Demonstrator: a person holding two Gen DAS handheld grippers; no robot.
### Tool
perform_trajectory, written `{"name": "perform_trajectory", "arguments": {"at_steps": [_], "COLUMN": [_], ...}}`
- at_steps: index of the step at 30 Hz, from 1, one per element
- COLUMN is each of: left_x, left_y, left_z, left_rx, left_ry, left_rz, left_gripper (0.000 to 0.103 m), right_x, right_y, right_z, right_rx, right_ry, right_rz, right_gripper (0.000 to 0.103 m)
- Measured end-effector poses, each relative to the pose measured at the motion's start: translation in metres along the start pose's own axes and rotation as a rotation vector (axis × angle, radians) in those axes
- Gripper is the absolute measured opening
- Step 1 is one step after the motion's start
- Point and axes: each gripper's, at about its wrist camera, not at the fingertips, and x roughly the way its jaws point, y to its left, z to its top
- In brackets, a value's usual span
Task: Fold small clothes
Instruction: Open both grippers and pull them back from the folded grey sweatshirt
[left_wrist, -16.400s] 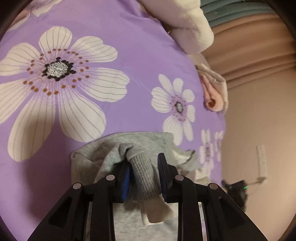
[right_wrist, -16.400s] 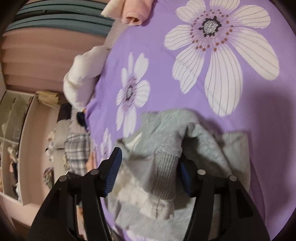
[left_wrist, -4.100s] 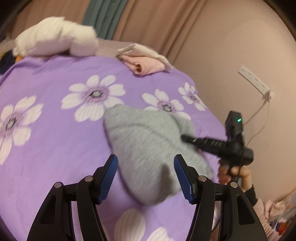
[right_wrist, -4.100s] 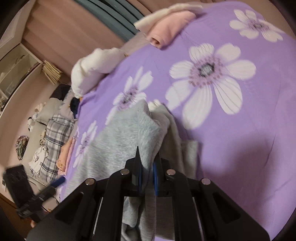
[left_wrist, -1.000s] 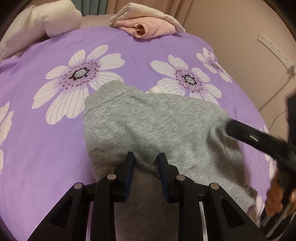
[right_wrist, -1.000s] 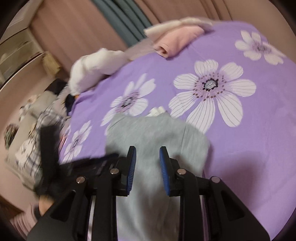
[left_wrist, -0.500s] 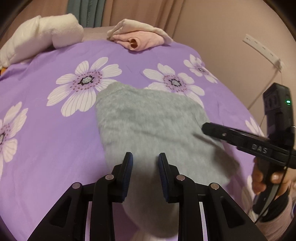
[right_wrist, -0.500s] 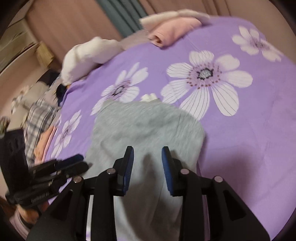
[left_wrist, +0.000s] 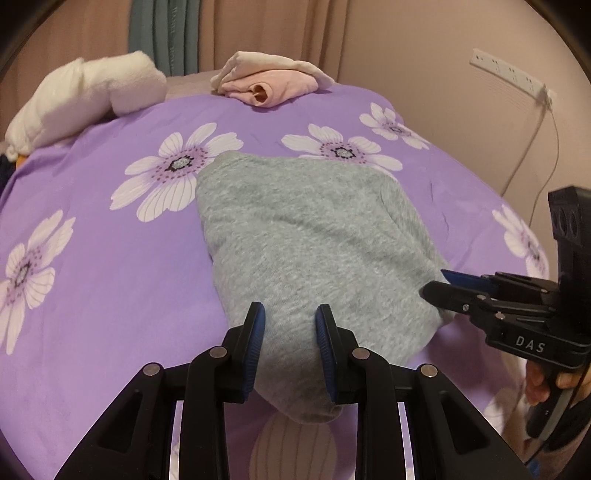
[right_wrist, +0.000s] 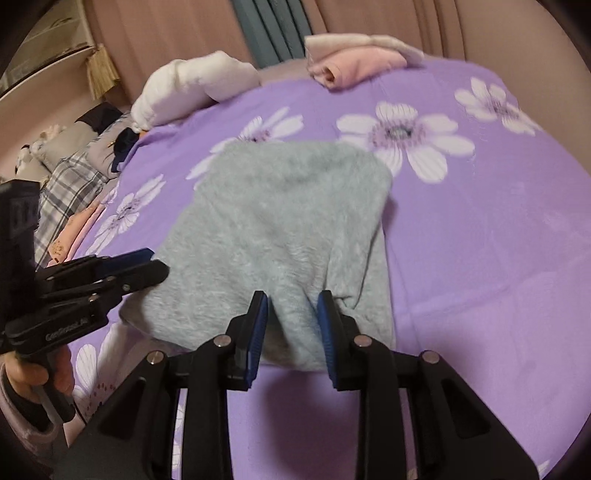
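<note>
A small grey sweatshirt (left_wrist: 306, 236) lies folded flat on the purple flowered bedspread (left_wrist: 92, 277); it also shows in the right wrist view (right_wrist: 280, 229). My left gripper (left_wrist: 289, 332) is open over the garment's near edge, its fingers apart with nothing clamped. My right gripper (right_wrist: 292, 317) is open above the garment's other near corner, also empty. Each gripper shows in the other's view: the right one (left_wrist: 439, 286) at the garment's right edge, the left one (right_wrist: 147, 266) at its left edge.
A folded pink and cream garment (left_wrist: 273, 79) lies at the far edge of the bed. A white plush bundle (left_wrist: 85, 96) lies at the far left. More clothes, plaid among them (right_wrist: 70, 184), lie beside the bed. A wall with a power strip (left_wrist: 509, 72) stands on the right.
Both grippers have opened a little and drawn back from the grey sweatshirt, which now lies still and flat. A second ago both were close in on its fabric.
</note>
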Motion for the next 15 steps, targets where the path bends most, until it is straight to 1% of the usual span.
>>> {"name": "perform_trajectory", "arguments": {"at_steps": [6, 9, 11, 12, 13, 15], "left_x": [0.002, 0.002, -0.001, -0.002, -0.004, -0.007], "left_y": [-0.002, -0.002, 0.001, 0.005, 0.009, 0.017], "left_z": [-0.006, -0.005, -0.004, -0.004, -0.005, -0.008], "left_rx": [0.019, 0.006, -0.021, -0.053, -0.081, -0.139], "left_ry": [-0.012, -0.015, -0.016, -0.008, -0.003, 0.003], "left_rz": [0.020, 0.016, 0.014, 0.005, -0.006, -0.037], "left_gripper": [0.026, 0.026, 0.032, 0.039, 0.042, 0.043], "right_x": [0.005, 0.002, -0.003, -0.007, -0.011, -0.019], "right_y": [0.000, -0.001, 0.000, 0.002, 0.003, 0.006], "right_z": [-0.010, -0.011, -0.011, -0.012, -0.013, -0.016], "right_rx": [0.014, 0.035, 0.048, 0.049, 0.047, 0.042], "right_ry": [-0.008, -0.021, -0.032, -0.043, -0.051, -0.066], "right_rz": [0.015, 0.028, 0.036, 0.036, 0.034, 0.039], "right_gripper": [0.027, 0.027, 0.029, 0.030, 0.031, 0.037]}}
